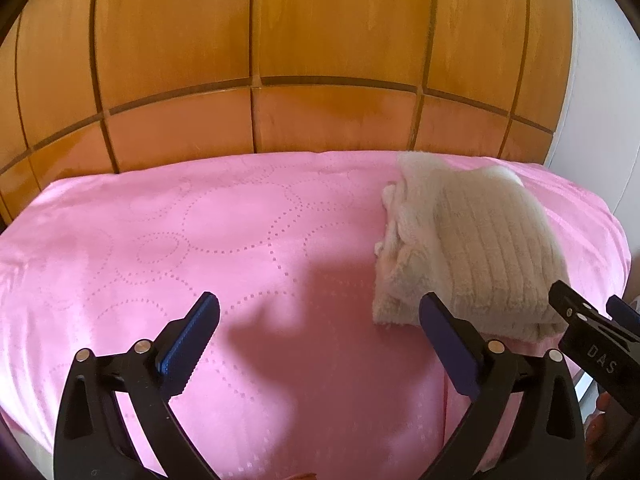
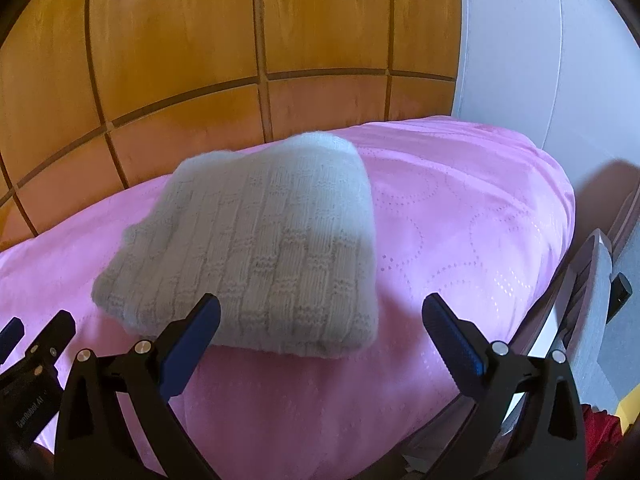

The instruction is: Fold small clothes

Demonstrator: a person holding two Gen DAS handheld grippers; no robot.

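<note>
Pink bed cover (image 1: 248, 240) fills the room below me. On it, toward the right, lies my folded white knit (image 2: 256, 256), long way running near to far. My right tool (image 2: 320, 322) is nearer; my left tool (image 1: 320, 320) is beside it. Both stand wide, holding nothing.

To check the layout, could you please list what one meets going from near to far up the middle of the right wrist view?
Right gripper, open → pink bedcover → folded white knit → wooden headboard.
</note>
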